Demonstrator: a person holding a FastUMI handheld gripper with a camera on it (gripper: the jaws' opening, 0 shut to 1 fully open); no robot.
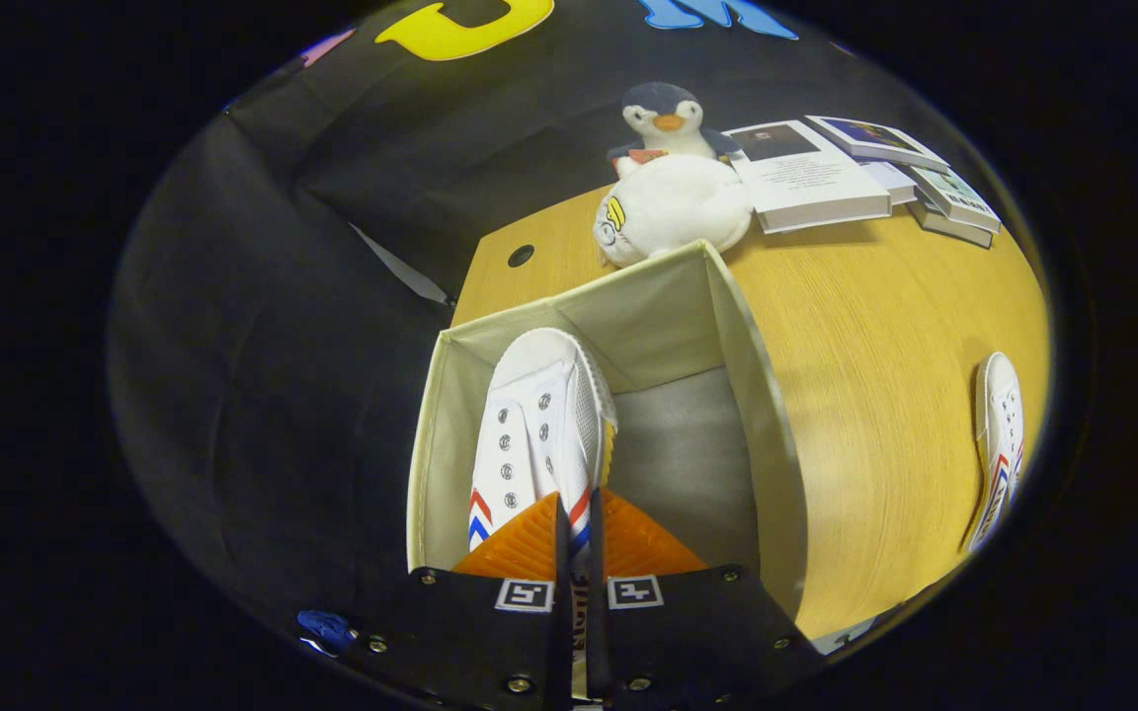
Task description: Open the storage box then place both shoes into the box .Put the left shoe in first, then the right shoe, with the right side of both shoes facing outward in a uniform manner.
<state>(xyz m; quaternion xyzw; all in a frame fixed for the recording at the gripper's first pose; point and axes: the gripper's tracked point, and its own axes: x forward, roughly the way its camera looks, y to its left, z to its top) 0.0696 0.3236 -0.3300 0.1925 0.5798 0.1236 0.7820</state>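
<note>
A cream fabric storage box (747, 395) stands open on the wooden table, its grey floor showing. Over its left half hangs a white sneaker (539, 415) with red and blue stripes, toe pointing away from me toward the box's far wall. My gripper (576, 523) is shut on the sneaker's heel collar, a thin edge of it pinched between the two fingers. The second white sneaker (999, 444), with the same stripes, lies on the table well to the right of the box.
Beyond the box sit a white plush toy (673, 207) and a penguin plush (668, 118). Several books (806, 178) lie at the table's far right. A round cable hole (521, 256) marks the table (885, 346) left of the plush.
</note>
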